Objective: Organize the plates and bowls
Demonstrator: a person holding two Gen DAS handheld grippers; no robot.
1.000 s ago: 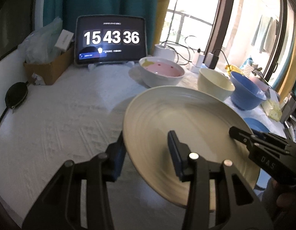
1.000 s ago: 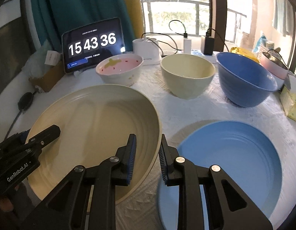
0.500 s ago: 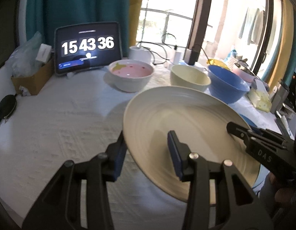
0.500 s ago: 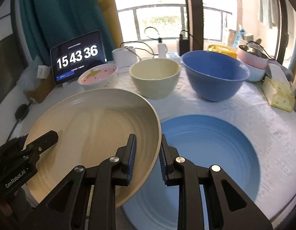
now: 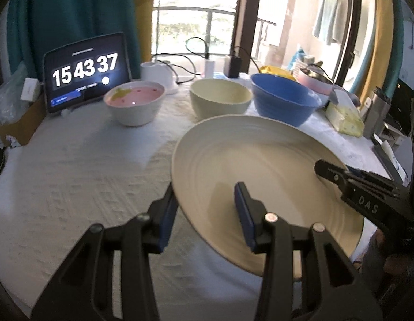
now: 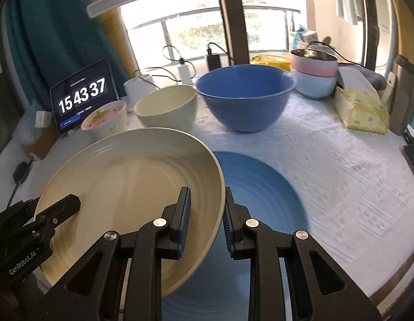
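A: Nearest item first. Status of the cream plate (image 6: 126,187)?

B: Carried clear of the worktop (image 6: 341,176), tilted, its right edge over the blue plate (image 6: 260,192) that lies flat below. The right claw (image 6: 207,223) is clamped on the plate's right rim. The left claw (image 5: 204,214) grips the opposite rim, one pad under, one on the face.

A: Recommended handling?

B: In my judgement, level the plate, centre it over the blue plate, lower both sides together, release only once it is seated. A one-sided release risks a slide.

A: Containers beyond?

B: Pink bowl (image 5: 134,101): pink inside with a yellow patch, food or glaze I cannot tell. Cream bowl (image 6: 166,109): appears empty. Blue bowl (image 6: 247,99): appears empty. Farthest right, stacked small bowls (image 6: 314,77), pink over pale blue; contents not visible.
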